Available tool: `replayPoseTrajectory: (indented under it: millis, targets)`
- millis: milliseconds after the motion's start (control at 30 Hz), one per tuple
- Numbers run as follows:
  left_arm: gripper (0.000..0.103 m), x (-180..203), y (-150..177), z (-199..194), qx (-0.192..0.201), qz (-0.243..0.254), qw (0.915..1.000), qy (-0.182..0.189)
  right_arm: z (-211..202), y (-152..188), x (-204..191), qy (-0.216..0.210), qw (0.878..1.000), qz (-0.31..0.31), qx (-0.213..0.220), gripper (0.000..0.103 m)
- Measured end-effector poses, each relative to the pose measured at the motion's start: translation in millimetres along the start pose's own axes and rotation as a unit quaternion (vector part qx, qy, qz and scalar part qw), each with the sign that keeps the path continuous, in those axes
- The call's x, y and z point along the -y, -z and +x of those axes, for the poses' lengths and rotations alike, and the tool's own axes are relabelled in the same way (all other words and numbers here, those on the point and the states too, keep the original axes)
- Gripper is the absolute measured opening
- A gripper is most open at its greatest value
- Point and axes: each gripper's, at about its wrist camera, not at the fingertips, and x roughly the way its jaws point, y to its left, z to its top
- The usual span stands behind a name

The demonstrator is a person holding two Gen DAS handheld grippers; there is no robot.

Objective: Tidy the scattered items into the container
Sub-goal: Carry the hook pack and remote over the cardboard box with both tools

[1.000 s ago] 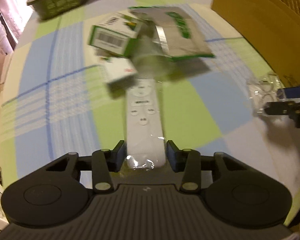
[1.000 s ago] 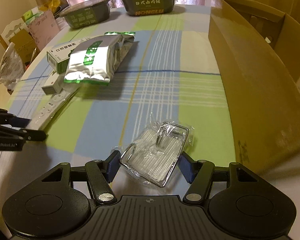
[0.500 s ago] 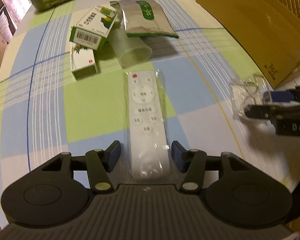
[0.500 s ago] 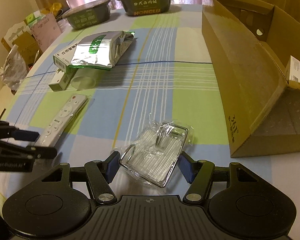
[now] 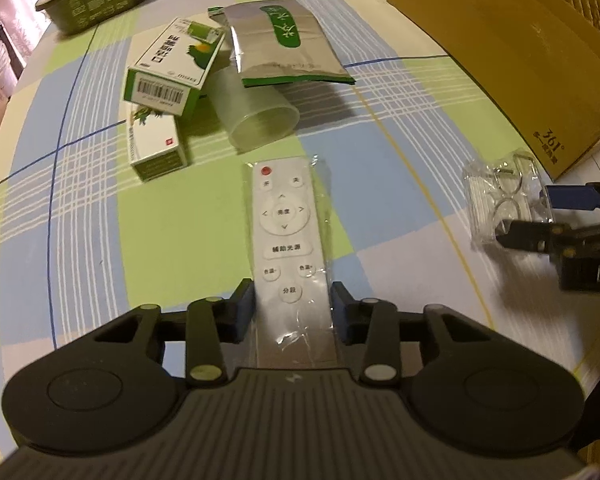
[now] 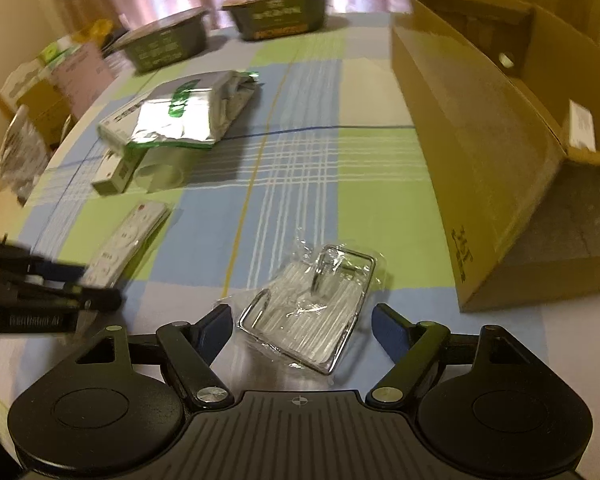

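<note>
Lying on checked counter (image 5: 100, 216): remote (image 5: 286, 240) between left gripper (image 5: 293, 310) fingers, near-closed, seemingly touching wrapper, grip uncertain. Right gripper (image 6: 302, 322) straddling hook packet (image 6: 312, 312), fingers open. Closing squarely on both, lifting level, carrying to box (image 6: 480, 152) at right.

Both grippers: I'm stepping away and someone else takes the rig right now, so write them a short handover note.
Left gripper: open, jaws straddling the bagged white remote, not clamped.
Right gripper: open, either side of the bagged metal hook.
Both items lie on the checked tablecloth; the cardboard box stands to the right.
Done: no loose item seen going in yet; box interior mostly hidden.
Left: close on and box the remote and hook, then the foil pouch, clear cup and two green-and-white cartons.
</note>
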Motion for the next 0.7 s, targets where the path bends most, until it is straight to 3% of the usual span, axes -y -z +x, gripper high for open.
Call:
replayPoseTrajectory:
  millis: [267, 333, 633, 700]
  targets:
    - [0.035, 3.0, 5.3, -4.8, -0.001, -0.008, 1.0000, 0.005, 7.9, -7.1, 3.8, 0.009, 0.997, 0.080, -0.019, 0.082]
    - [0.040, 1.5, 3.5, -5.0, -0.002, -0.013, 0.9999, 0.008, 9.2, -7.9, 4.3, 0.007, 0.995, 0.095, -0.021, 0.082]
    - [0.043, 0.0, -2.3, -2.3, 0.000, -0.005, 0.9999, 0.009, 14.8, -11.0, 1.6, 0.011, 0.994, 0.106, -0.016, 0.082]
    - [0.042, 1.8, -2.8, -0.9, 0.000, 0.004, 1.0000, 0.006, 15.0, -12.4, -0.4, 0.020, 0.995, 0.095, -0.014, 0.070]
